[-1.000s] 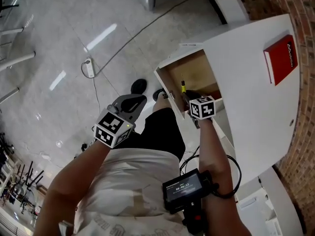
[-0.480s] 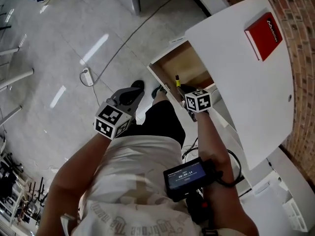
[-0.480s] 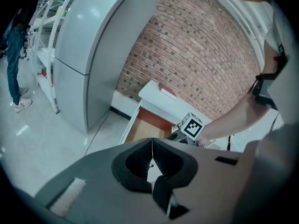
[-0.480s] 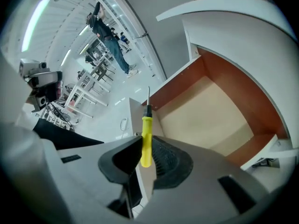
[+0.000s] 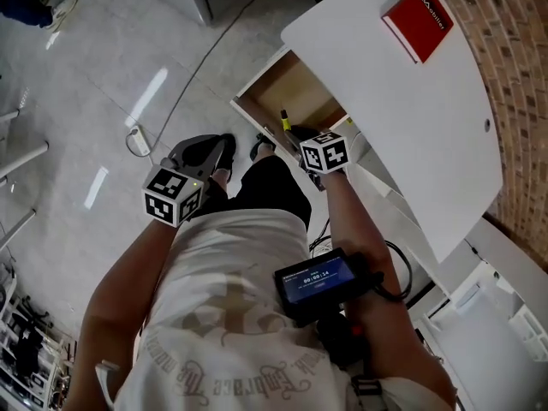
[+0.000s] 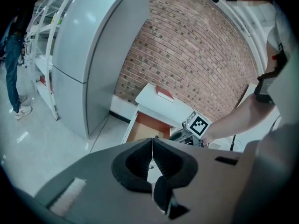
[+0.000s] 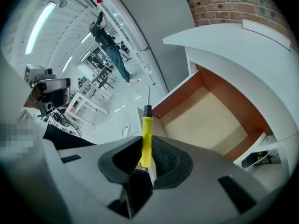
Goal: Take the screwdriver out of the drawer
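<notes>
One gripper carries the job: my right gripper (image 7: pixel 146 158) is clamped on the screwdriver (image 7: pixel 146 136). Ribbed black pads (image 7: pixel 163 160) pinch its smooth yellow plastic handle, and the thin steel shaft pokes up past the jaws. I judge the lift nearly done. The tool sits over the front edge of the pulled-out drawer (image 7: pixel 219 120), whose pale board floor and reddish walls look bare. Next I must draw it clear without slackening. My left gripper (image 6: pixel 151 160) hangs pinched together, empty, beyond the white desk (image 5: pixel 402 127).

screwdriver (image 7: pixel 146 129) butt buried between right gripper (image 7: pixel 147 149) fingers, tip type too small to tell. drawer (image 7: pixel 210 118) rear hidden under white surface (image 7: pixel 233 45).
</notes>
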